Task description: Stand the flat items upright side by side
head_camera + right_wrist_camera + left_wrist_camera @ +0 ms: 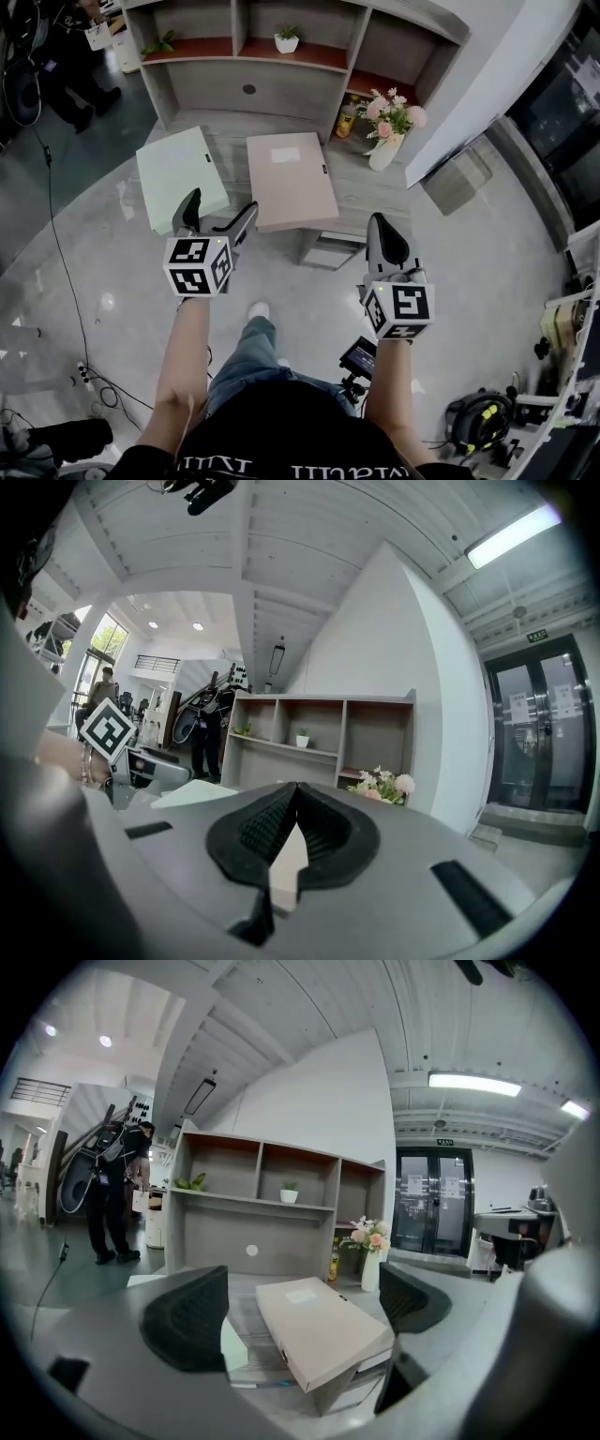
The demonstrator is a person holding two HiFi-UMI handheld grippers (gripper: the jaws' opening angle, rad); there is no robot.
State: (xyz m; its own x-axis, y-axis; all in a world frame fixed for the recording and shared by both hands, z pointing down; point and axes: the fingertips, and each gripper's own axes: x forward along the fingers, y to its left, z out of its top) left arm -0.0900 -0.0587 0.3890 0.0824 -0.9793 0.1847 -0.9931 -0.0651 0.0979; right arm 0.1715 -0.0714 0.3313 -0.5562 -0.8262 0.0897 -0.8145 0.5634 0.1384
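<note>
Two flat box files lie on the grey desk (pixel 225 141): a pale green one (pixel 178 173) at the left and a tan one (pixel 289 180) beside it, its near end jutting past the desk edge. My left gripper (pixel 217 220) hovers open just short of the gap between them. In the left gripper view the tan file (pixel 319 1330) lies flat between the spread jaws of the left gripper (pixel 300 1307), with a sliver of the green file (pixel 234 1346) to its left. My right gripper (pixel 380 225) is shut and empty, off the desk's near right corner; in the right gripper view its pads (pixel 295 794) meet.
A shelf unit (pixel 248 56) backs the desk, with a small potted plant (pixel 287 37) on it. A vase of flowers (pixel 389 127) and a yellow bottle (pixel 347 120) stand at the desk's right end. Drawers (pixel 333 248) sit below. A person (pixel 66 66) stands far left; cables (pixel 94 384) trail on the floor.
</note>
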